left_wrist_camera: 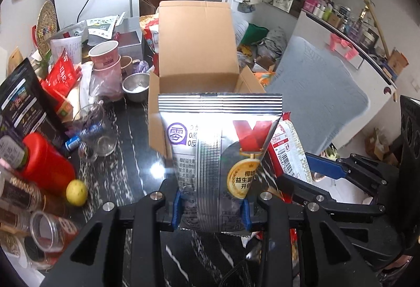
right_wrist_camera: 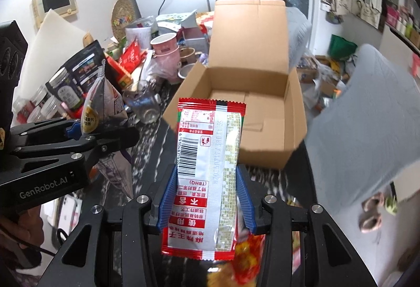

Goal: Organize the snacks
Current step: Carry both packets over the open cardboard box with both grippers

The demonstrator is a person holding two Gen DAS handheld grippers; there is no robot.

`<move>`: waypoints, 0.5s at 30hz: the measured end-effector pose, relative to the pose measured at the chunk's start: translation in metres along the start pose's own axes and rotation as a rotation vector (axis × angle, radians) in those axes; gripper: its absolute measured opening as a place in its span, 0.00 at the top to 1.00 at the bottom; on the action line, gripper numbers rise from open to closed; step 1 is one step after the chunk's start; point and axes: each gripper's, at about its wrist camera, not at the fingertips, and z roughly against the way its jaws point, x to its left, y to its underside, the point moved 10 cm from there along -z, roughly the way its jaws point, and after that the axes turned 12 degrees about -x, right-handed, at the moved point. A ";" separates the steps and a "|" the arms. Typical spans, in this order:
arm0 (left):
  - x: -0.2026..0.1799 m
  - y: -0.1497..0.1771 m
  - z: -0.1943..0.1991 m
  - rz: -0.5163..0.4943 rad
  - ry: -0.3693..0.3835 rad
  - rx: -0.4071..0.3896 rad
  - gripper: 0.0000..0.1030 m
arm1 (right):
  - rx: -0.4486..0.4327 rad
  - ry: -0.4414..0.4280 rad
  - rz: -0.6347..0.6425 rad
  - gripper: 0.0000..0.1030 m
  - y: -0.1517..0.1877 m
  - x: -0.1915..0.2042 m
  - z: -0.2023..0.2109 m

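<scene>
Left gripper [left_wrist_camera: 211,211] clamps a silver snack pouch [left_wrist_camera: 219,145]; right gripper [right_wrist_camera: 206,201] clamps a red-and-white snack packet [right_wrist_camera: 210,176]. Open cardboard box [right_wrist_camera: 294,113] lies ahead of both. Recommend carrying each past the near wall before releasing, one at a time.

Both black two-finger grippers tilted down, side by side: left gripper [left_wrist_camera: 211,211] clamped on a packet, right gripper [right_wrist_camera: 206,197] likewise, blue pads [right_wrist_camera: 168,197] pressing.
</scene>
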 end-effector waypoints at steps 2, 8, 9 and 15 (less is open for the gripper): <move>0.000 -0.008 -0.011 0.003 -0.006 -0.002 0.67 | 0.000 -0.004 0.005 0.58 -0.009 -0.008 -0.010; 0.003 -0.031 -0.051 0.003 -0.021 0.008 0.67 | -0.007 -0.001 0.002 0.58 -0.033 -0.035 -0.041; 0.002 -0.034 -0.056 0.002 -0.023 0.010 0.67 | -0.007 -0.001 0.000 0.58 -0.036 -0.039 -0.046; 0.002 -0.045 -0.102 -0.002 -0.017 0.040 0.67 | -0.014 0.016 0.007 0.58 -0.055 -0.062 -0.082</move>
